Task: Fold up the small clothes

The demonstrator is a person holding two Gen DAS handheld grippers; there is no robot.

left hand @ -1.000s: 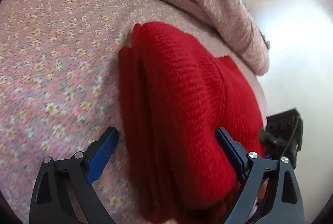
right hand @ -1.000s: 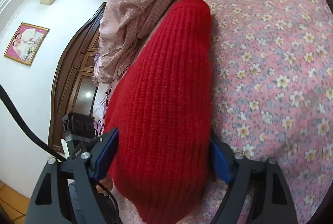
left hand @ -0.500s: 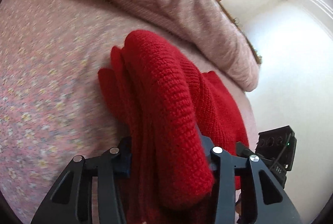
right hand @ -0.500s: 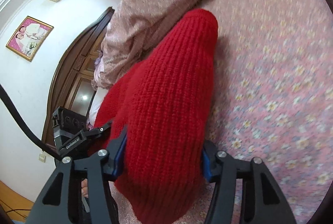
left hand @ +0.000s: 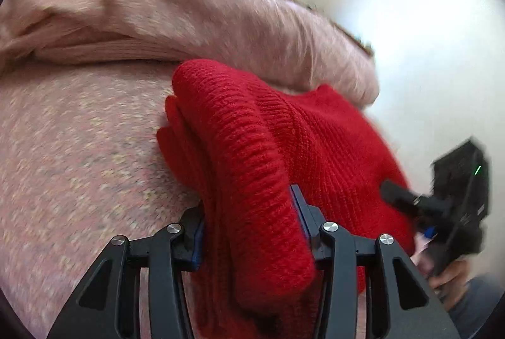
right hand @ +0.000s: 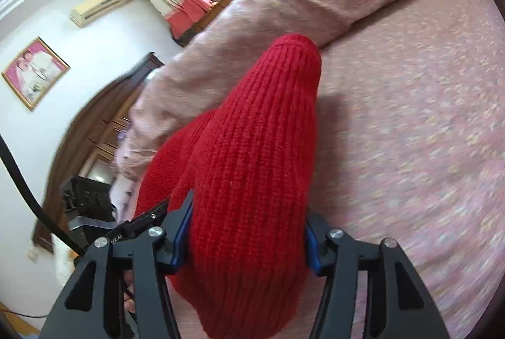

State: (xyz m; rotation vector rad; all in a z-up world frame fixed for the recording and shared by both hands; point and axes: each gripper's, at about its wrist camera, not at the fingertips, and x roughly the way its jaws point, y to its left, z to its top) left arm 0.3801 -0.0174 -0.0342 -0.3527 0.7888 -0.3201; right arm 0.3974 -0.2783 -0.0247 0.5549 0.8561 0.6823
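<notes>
We have the left gripper [left hand: 249, 228] and right gripper [right hand: 246, 231] each clamped on an end of the red sweater [right hand: 252, 156], already bunched into several thick layers over the bed [right hand: 410, 134]. We judge the fold mostly done; laying it flat remains. Beyond the sweater lies a pink quilt [right hand: 284, 8]. Lettering beside the right gripper is too partial to read.

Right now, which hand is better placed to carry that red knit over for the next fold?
Neither clearly: the left gripper and right gripper each clamp a thick bunch of the red knitted sweater, so both likely move together.
</notes>
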